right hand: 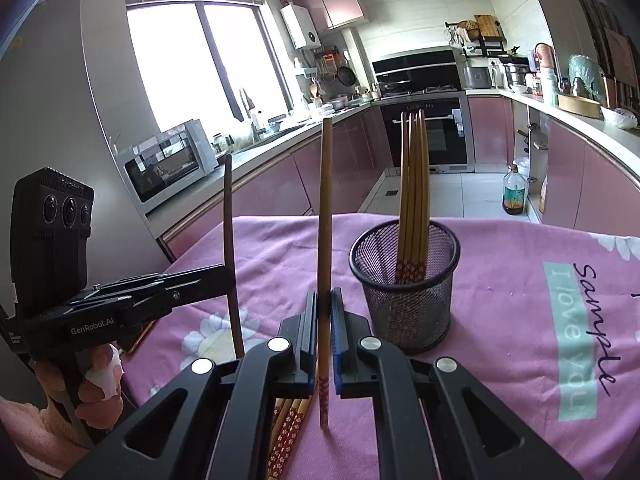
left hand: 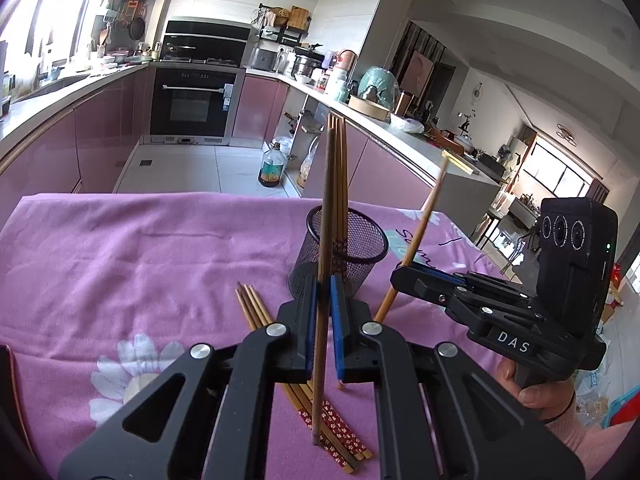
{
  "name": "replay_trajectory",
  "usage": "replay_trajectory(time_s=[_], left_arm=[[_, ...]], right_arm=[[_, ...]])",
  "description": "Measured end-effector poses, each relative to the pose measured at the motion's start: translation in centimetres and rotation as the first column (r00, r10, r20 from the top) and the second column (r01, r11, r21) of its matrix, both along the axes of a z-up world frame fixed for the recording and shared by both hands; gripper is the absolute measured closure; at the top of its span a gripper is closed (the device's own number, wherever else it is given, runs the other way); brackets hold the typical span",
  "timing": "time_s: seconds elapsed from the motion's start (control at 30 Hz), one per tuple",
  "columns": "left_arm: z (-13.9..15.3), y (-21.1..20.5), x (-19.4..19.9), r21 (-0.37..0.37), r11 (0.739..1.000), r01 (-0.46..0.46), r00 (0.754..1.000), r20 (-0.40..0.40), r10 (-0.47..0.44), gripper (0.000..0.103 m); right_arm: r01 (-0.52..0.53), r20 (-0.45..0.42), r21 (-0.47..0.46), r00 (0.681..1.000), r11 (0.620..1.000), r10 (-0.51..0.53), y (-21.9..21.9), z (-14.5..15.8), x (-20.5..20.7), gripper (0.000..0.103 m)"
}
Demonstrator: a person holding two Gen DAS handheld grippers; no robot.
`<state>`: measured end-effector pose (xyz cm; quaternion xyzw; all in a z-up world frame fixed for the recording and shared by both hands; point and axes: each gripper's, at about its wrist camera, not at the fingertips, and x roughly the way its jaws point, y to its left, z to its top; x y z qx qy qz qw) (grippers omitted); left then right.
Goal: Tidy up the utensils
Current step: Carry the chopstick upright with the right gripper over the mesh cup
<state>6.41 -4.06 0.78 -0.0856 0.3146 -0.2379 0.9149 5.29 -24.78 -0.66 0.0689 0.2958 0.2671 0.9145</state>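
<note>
A black mesh cup (left hand: 340, 254) (right hand: 406, 284) stands on the pink cloth with several chopsticks (right hand: 414, 196) upright in it. My left gripper (left hand: 323, 280) is shut on a dark brown chopstick (left hand: 324, 248), held upright just in front of the cup; it also shows in the right wrist view (right hand: 229, 248). My right gripper (right hand: 324, 298) is shut on a lighter chopstick (right hand: 325, 240) with a red patterned end, held upright left of the cup; it shows tilted in the left wrist view (left hand: 416, 240). Several more chopsticks (left hand: 272, 336) (right hand: 286, 436) lie flat on the cloth below both grippers.
The table is covered by a pink flowered cloth (left hand: 120, 264) with a teal printed patch (right hand: 568, 344). Beyond the table's far edge are the kitchen floor, an oil bottle (left hand: 272, 166), pink cabinets and an oven (left hand: 192, 104). A microwave (right hand: 168, 160) sits on the left counter.
</note>
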Motion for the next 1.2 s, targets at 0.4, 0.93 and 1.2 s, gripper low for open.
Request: replay_trajectory(time_s=[0.4, 0.93, 1.2], left_arm=[[1.1, -0.4, 0.5, -0.017, 1.000, 0.021, 0.999, 0.025, -0.020, 0.096], [3.6, -0.1, 0.9, -0.050, 0.998, 0.041, 0.996, 0.084, -0.037, 0.096], [5.5, -0.2, 1.2, -0.063, 0.996, 0.059, 0.990, 0.129, -0.051, 0.096]], right_arm=[[0.011, 0.035, 0.002, 0.999, 1.000, -0.011, -0.6, 1.0, 0.0, 0.098], [0.033, 0.095, 0.000, 0.995, 0.999, -0.033, -1.4, 3.3, 0.0, 0.098], [0.050, 0.141, -0.004, 0.989, 0.999, -0.049, -1.9, 5.0, 0.1, 0.098]])
